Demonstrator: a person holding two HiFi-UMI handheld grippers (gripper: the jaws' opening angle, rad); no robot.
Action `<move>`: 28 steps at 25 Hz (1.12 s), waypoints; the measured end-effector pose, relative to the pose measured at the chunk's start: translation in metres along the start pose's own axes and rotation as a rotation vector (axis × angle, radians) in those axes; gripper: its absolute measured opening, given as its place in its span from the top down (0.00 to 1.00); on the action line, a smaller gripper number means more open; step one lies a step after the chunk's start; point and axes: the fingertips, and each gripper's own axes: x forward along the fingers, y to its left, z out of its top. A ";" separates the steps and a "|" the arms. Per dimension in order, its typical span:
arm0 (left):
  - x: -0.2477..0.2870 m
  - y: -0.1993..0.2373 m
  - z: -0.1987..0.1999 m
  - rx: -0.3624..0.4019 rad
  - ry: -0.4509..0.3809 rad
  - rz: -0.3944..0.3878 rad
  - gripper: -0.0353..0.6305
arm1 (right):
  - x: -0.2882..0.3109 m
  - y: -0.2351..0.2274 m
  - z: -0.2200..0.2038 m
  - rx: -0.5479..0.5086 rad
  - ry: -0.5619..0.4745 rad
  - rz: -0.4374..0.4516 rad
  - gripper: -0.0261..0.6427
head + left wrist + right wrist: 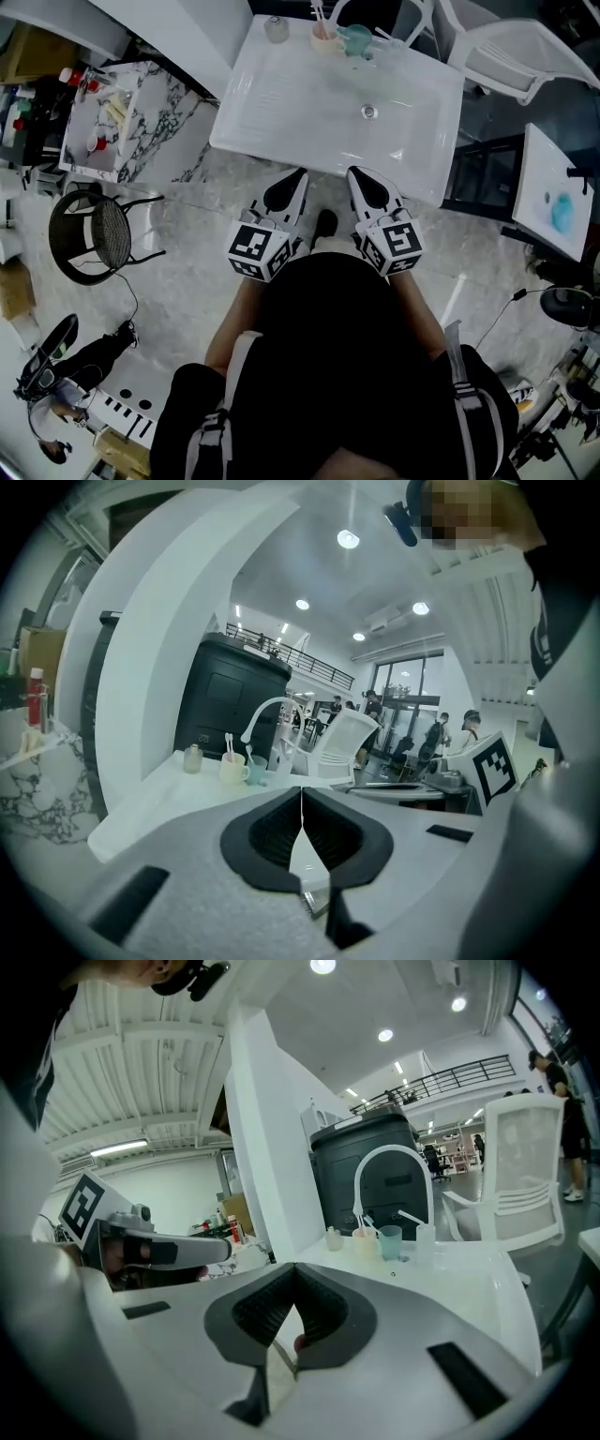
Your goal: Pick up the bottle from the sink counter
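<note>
The small pale bottle [277, 28] stands upright at the back left of the white sink counter [281, 122], beside a cream cup [323, 37] with toothbrushes and a teal cup [357, 39]. The left gripper view has the bottle [192, 758] far ahead on the left, and the right gripper view has it [334, 1238] ahead near the curved tap [389, 1171]. My left gripper [294, 180] and right gripper [360, 178] are held side by side close to the person's body, just short of the counter's front edge. Both are shut and hold nothing.
A marble-topped table [178, 131] with red-capped bottles stands to the left of the sink. A black wire chair [94, 234] sits on the floor at left. White chairs [506, 47] and a white table [544, 164] are at the right. People stand far off [436, 738].
</note>
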 end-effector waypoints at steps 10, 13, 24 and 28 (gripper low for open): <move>0.011 0.044 -0.007 -0.064 0.027 0.017 0.92 | 0.038 0.000 0.004 0.025 0.008 0.018 0.95; 0.023 0.059 0.002 -0.069 0.019 -0.013 0.92 | 0.050 0.001 0.011 0.037 0.012 0.020 0.95; 0.091 0.127 0.061 -0.030 0.003 -0.143 0.92 | 0.123 -0.011 0.067 0.030 -0.031 -0.059 0.95; 0.106 0.147 0.070 -0.024 0.020 -0.193 0.92 | 0.149 -0.012 0.075 0.042 -0.038 -0.099 0.95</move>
